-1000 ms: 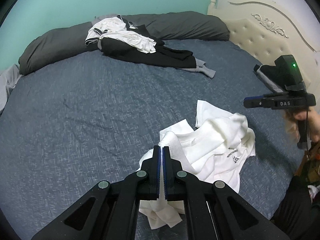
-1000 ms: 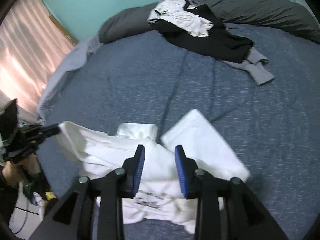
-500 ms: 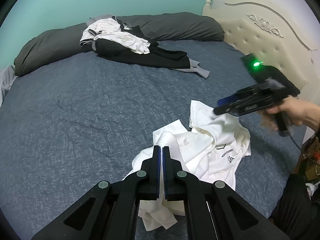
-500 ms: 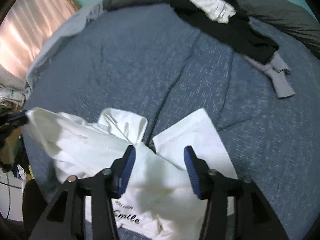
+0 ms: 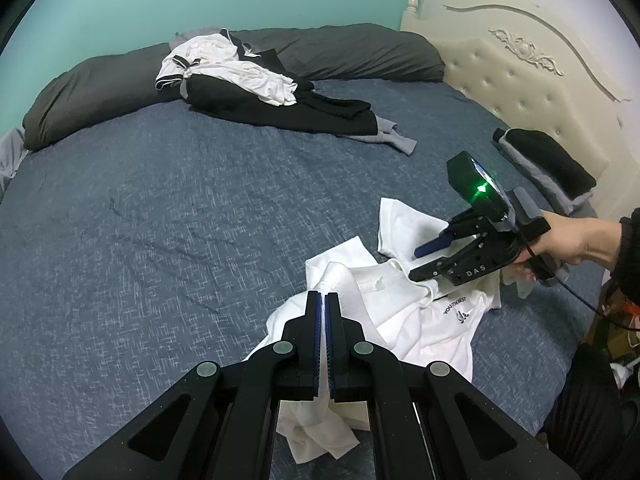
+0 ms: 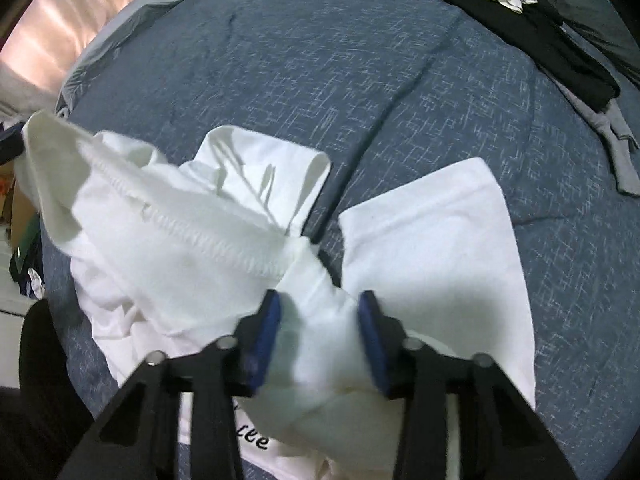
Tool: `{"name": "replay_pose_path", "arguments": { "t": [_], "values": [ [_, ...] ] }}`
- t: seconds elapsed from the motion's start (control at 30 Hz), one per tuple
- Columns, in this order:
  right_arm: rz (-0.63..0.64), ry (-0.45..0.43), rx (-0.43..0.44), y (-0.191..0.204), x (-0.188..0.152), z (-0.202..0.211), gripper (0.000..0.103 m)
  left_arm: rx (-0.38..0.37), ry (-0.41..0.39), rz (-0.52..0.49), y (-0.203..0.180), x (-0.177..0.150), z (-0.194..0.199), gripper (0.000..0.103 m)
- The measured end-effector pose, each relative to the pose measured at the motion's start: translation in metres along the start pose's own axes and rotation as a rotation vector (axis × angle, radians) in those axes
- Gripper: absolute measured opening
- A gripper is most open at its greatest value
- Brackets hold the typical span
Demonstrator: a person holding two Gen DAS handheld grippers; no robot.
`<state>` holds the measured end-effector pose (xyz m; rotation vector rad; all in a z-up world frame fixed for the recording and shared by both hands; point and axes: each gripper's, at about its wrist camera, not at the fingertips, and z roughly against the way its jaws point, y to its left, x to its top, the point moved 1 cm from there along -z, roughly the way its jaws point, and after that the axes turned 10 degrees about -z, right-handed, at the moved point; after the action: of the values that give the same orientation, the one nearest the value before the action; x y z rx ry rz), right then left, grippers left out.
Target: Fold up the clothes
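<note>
A crumpled white shirt with black lettering lies on the blue bed cover near its front edge. My left gripper is shut on a ribbed edge of it, and fabric hangs below the jaws. My right gripper, held by a hand, points steeply down into the shirt from the right. In the right wrist view that gripper is closing on a raised bunch of the white shirt, which fills the gap between the blue pads.
A pile of black, white and grey clothes lies at the far side against a long grey pillow. A folded dark garment sits by the cream headboard. A pink curtain hangs beyond the bed's left edge.
The right gripper came down from above the bed onto the shirt, widened, then narrowed around a bunch of fabric. The left gripper stayed put, still shut on the shirt's edge.
</note>
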<state>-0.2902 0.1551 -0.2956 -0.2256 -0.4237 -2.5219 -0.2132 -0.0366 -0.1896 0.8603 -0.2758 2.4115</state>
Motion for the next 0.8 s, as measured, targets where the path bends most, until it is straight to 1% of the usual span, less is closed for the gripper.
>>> {"name": "replay_pose_path", "arguments": {
  "t": [0.03,0.13,0.23,0.37,0.47,0.53,0.67,0.73,0.8],
  "values": [
    [0.009,-0.004,0.0,0.001,-0.003,0.001,0.019,0.0,0.001,0.002,0.0,-0.001,0.0,0.002],
    [0.026,-0.025,-0.011,0.005,-0.01,0.005,0.004,0.001,0.005,0.001,-0.001,-0.002,0.001,0.002],
    [0.028,-0.055,-0.012,0.005,-0.016,0.016,0.002,0.004,0.006,0.0,-0.003,-0.003,0.003,0.002],
    [0.031,-0.122,-0.004,0.008,-0.019,0.049,0.002,0.017,-0.001,-0.004,-0.004,-0.001,0.011,0.002],
    [0.017,-0.147,0.01,0.007,-0.022,0.07,0.002,0.02,-0.014,0.006,-0.006,-0.001,0.02,0.002],
    [0.019,-0.14,0.024,0.009,-0.022,0.077,0.002,0.026,-0.02,0.008,-0.008,-0.001,0.026,0.002],
    [0.042,-0.034,0.066,0.022,-0.036,0.061,0.002,0.022,-0.011,0.006,-0.014,-0.005,0.031,0.002],
    [0.022,-0.022,0.064,0.022,-0.043,0.055,0.003,0.017,-0.002,0.002,-0.017,-0.008,0.031,0.002],
    [-0.008,-0.05,0.068,0.019,-0.047,0.055,0.004,0.014,0.006,-0.007,-0.02,-0.011,0.03,0.002]
  ]
}}
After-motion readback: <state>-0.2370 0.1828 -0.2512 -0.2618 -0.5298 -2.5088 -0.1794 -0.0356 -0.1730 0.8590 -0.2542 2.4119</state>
